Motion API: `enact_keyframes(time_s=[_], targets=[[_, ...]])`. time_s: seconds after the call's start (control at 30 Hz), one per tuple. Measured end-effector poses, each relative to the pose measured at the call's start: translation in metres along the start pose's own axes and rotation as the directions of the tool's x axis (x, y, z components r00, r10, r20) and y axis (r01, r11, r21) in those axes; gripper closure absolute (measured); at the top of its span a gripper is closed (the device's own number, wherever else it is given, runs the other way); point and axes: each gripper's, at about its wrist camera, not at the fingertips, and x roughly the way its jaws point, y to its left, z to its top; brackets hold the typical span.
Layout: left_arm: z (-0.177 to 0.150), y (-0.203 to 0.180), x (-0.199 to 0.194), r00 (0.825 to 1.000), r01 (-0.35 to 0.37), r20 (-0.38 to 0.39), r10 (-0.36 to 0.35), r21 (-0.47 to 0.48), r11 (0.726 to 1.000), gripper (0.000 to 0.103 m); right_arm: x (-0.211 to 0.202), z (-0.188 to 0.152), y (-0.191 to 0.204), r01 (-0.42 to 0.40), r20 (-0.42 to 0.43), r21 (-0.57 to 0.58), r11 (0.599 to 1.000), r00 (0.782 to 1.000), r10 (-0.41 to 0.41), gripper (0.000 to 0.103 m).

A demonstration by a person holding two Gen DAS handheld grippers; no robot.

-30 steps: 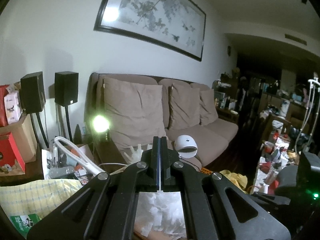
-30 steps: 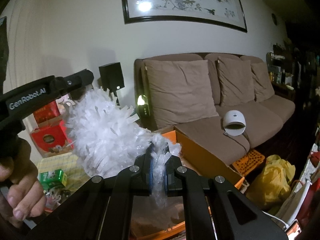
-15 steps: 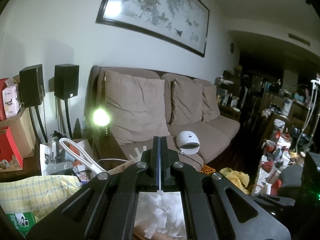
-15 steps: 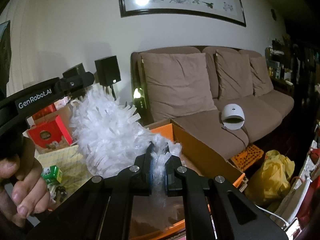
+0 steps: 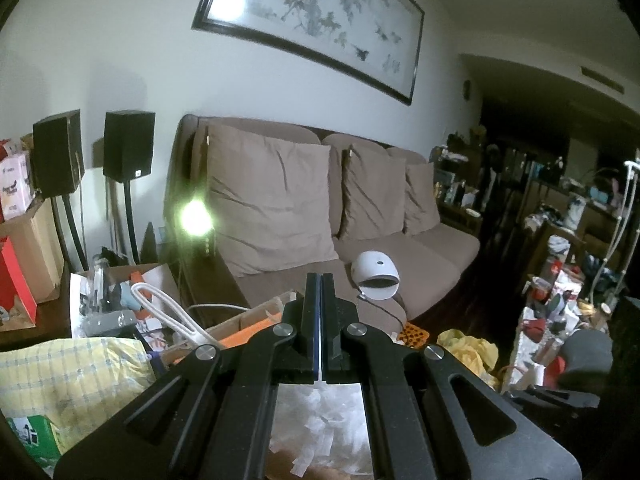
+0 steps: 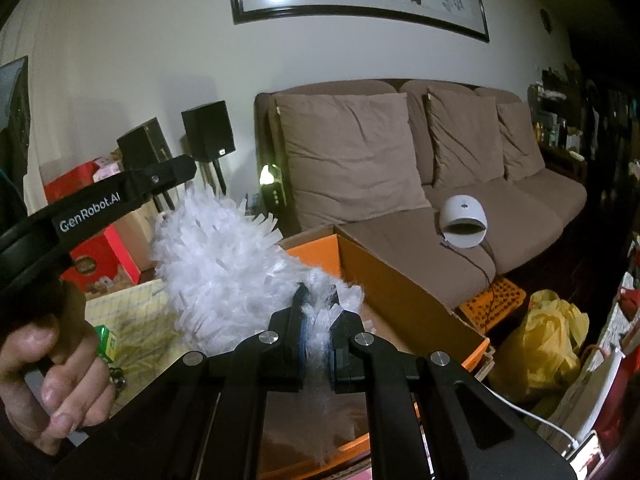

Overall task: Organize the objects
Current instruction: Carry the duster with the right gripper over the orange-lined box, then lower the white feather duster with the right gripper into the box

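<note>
1. White shredded plastic, a duster [image 6: 224, 268], filled the centre-left of the right view, its near end clenched in the right gripper [image 6: 316, 320].
2. It hung over an orange box [image 6: 404, 292] at centre.
3. At left, the left gripper [image 6: 176, 170] stuck out above the duster, a hand [image 6: 52, 376] on its handle.
4. In its own view its jaws were closed flat together, nothing between them.
5. A brown sofa [image 6: 520, 208] stood behind.

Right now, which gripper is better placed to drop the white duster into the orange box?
Right. The right gripper is shut on the white duster, directly above the orange box. The left gripper is shut, apparently on nothing.
</note>
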Motion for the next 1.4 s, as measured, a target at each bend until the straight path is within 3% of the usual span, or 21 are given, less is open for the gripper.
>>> enact_keyframes(time_s=[0.5, 0.67, 0.8, 1.4], targets=[[-0.018, 0.012, 0.023, 0.999, -0.016, -0.037, 0.016, -0.014, 1.000, 0.103, 0.024, -0.010, -0.003, -0.014, -0.063, 0.011, 1.000, 0.998, 0.015, 0.096], [-0.015, 0.004, 0.029, 0.999, -0.027, -0.038, 0.029, 0.056, 0.998, 0.103, 0.035, -0.015, -0.002, -0.020, -0.106, 0.003, 1.000, 0.994, 0.020, 0.096], [-0.013, -0.001, 0.028, 1.000, -0.019, -0.023, 0.021, 0.082, 0.996, 0.103, 0.040, -0.018, -0.004, -0.018, -0.120, 0.008, 1.000, 0.993, 0.019, 0.096], [-0.015, -0.002, 0.055, 0.998, 0.054, -0.016, -0.053, 0.044, 0.998, 0.103, 0.054, -0.016, -0.032, 0.033, -0.127, 0.059, 0.998, 0.992, -0.025, 0.096]])
